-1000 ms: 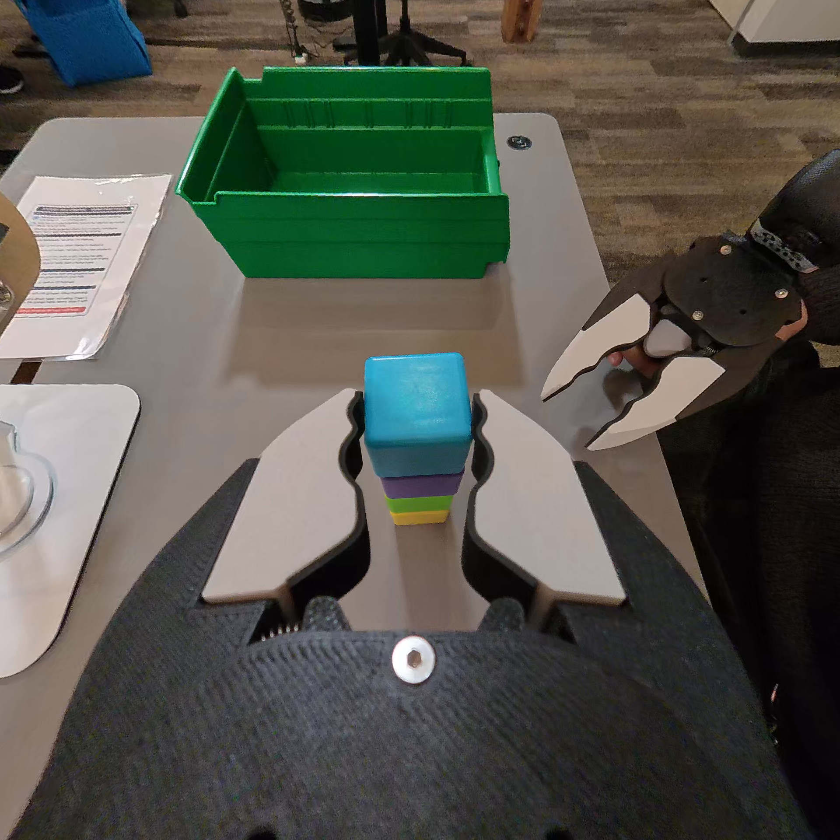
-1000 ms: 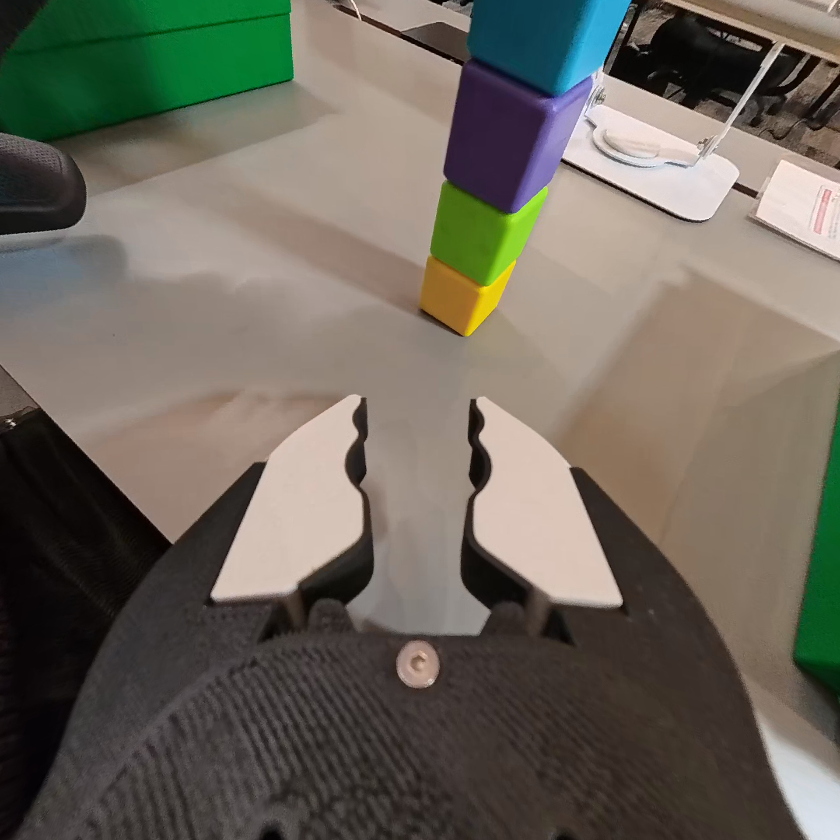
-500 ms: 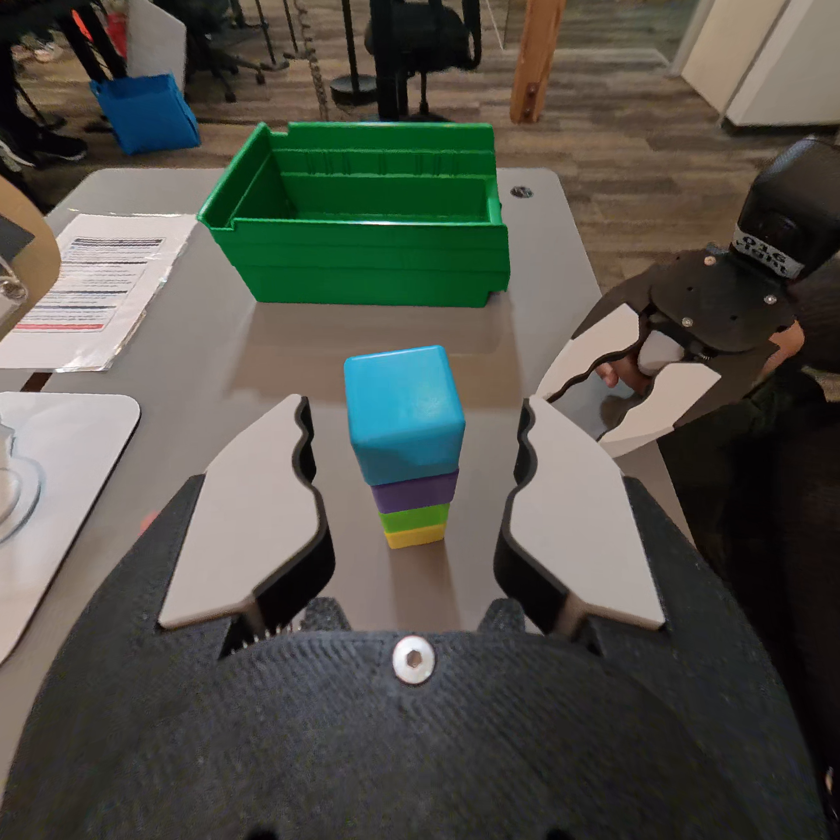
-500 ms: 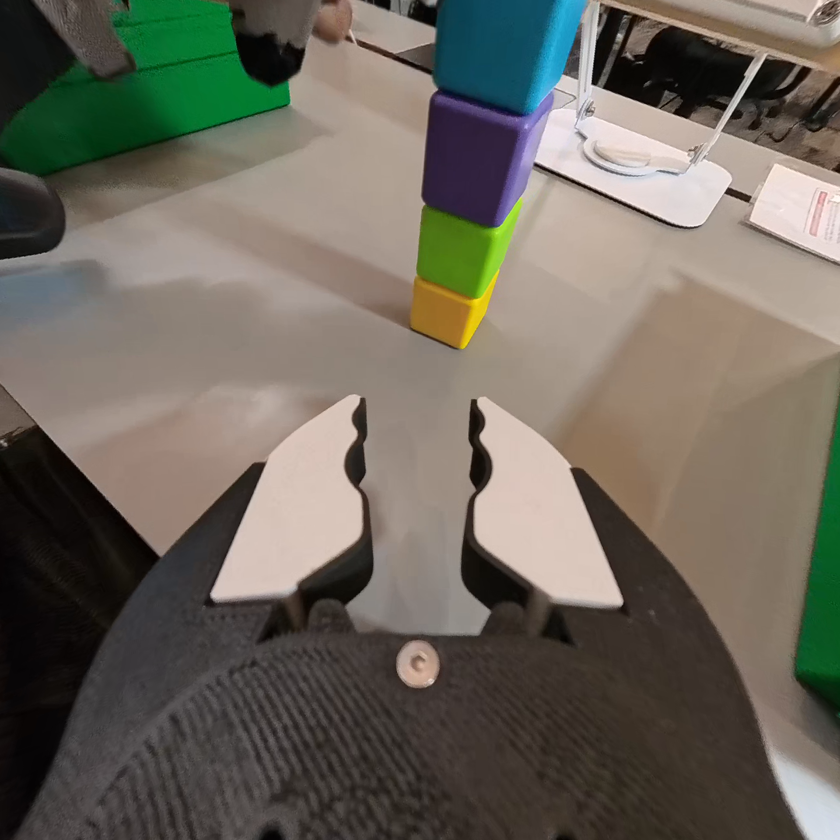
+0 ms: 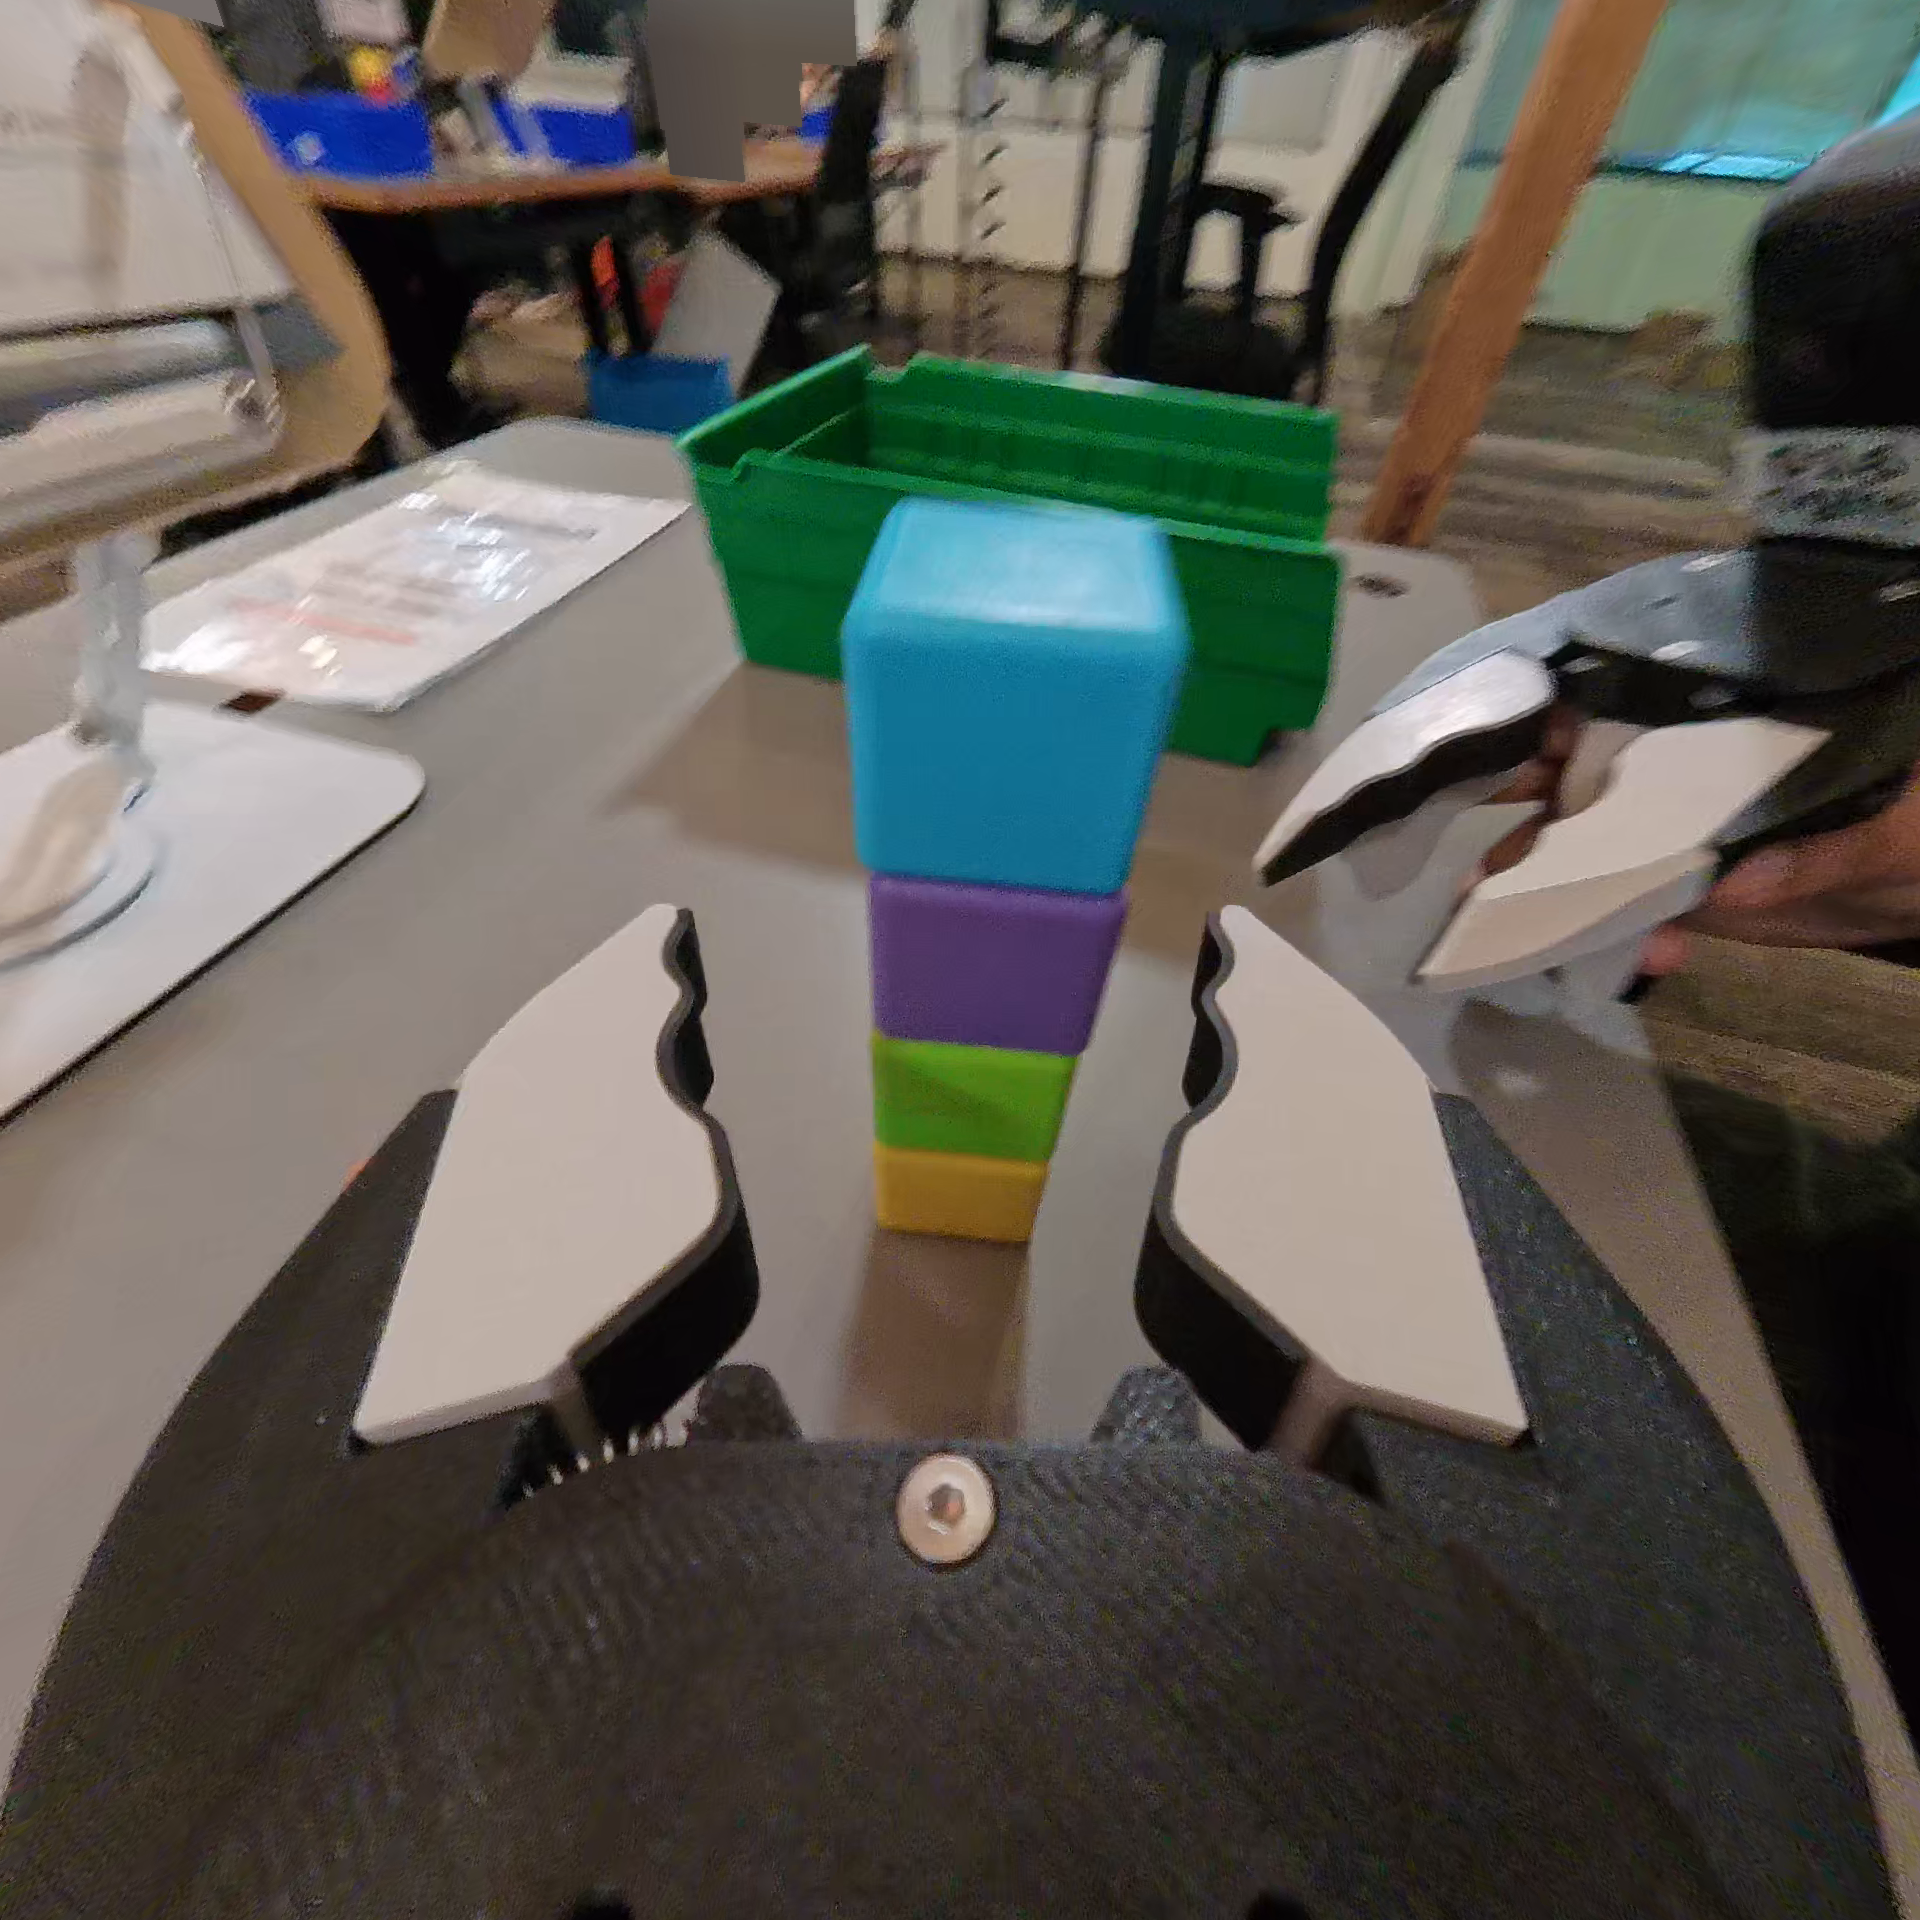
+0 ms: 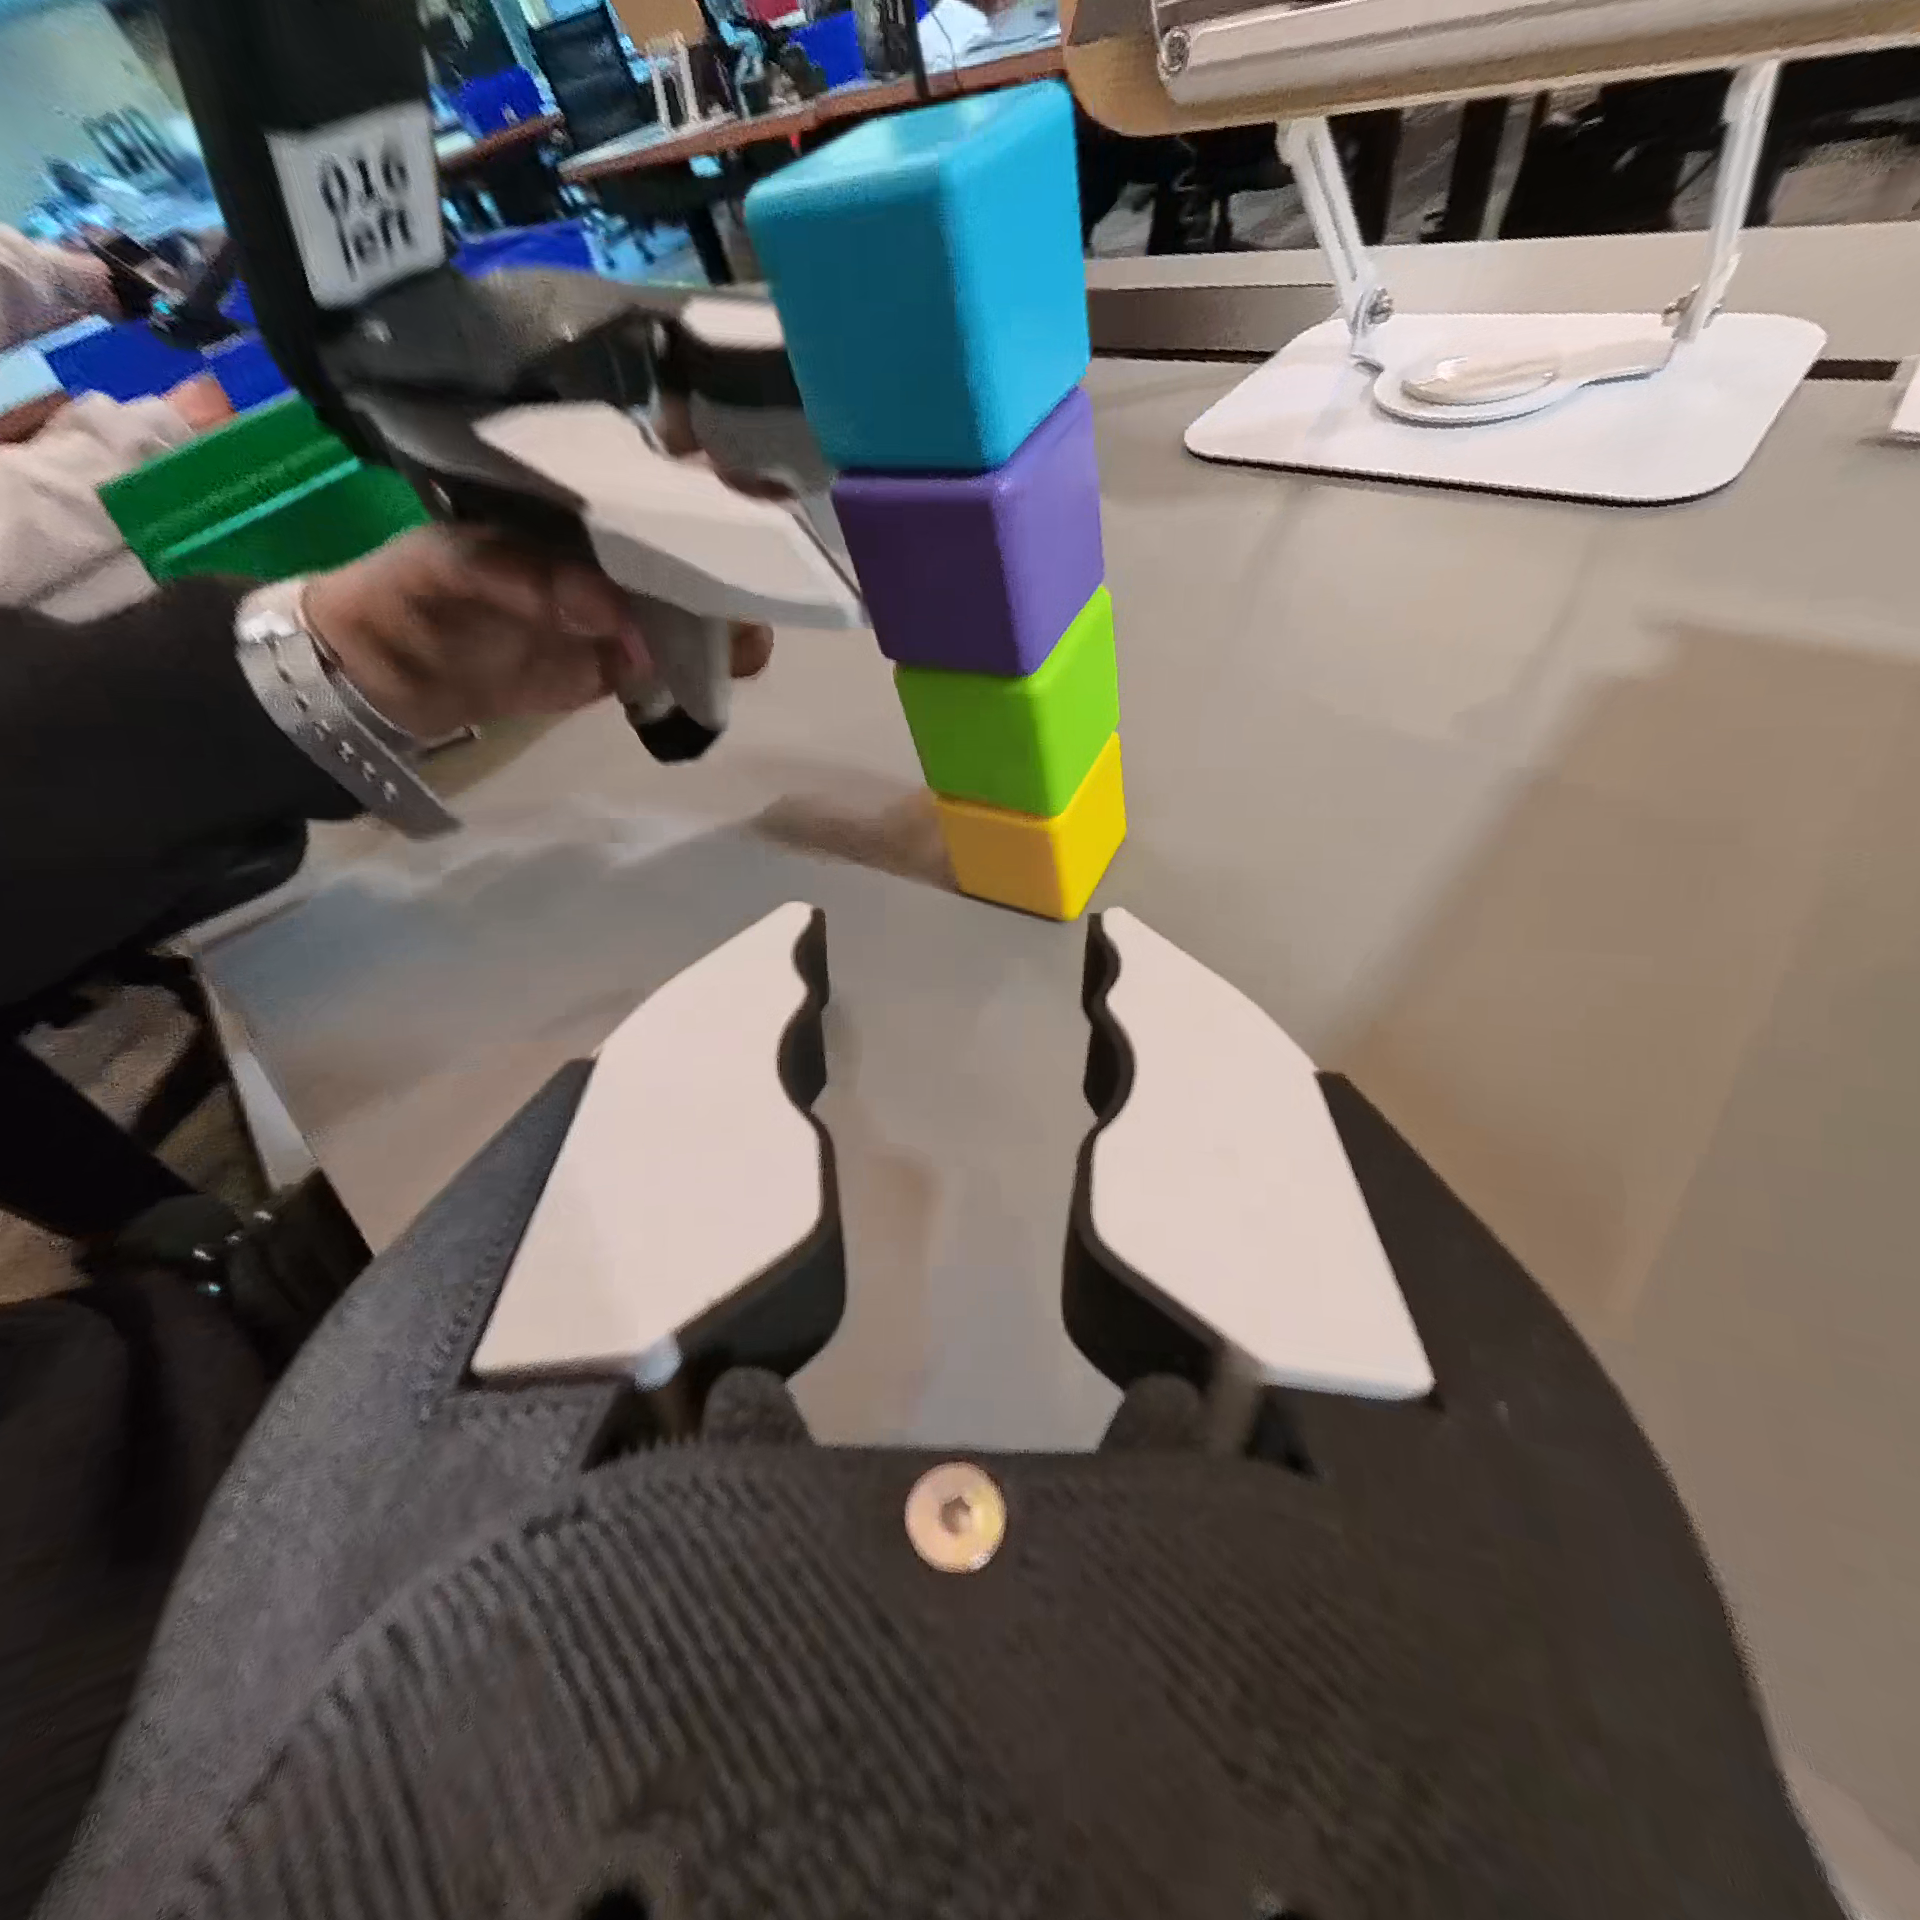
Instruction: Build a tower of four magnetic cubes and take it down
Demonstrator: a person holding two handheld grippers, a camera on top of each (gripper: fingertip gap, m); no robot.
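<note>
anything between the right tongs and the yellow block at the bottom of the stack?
Nothing visible. The right tongs are open and point at the yellow block, with only bare table between. The left tongs, open too, hang beside the stack, not in that gap.

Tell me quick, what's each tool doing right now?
Left tool: open, empty, its fingers either side of the block stack without touching.
Right tool: open, empty, just short of the stack.

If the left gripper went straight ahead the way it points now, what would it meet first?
Most likely the block tower: the left gripper, jaws open, points at the purple block under the blue block. Exact height is unclear, and the green bin stands behind.
</note>
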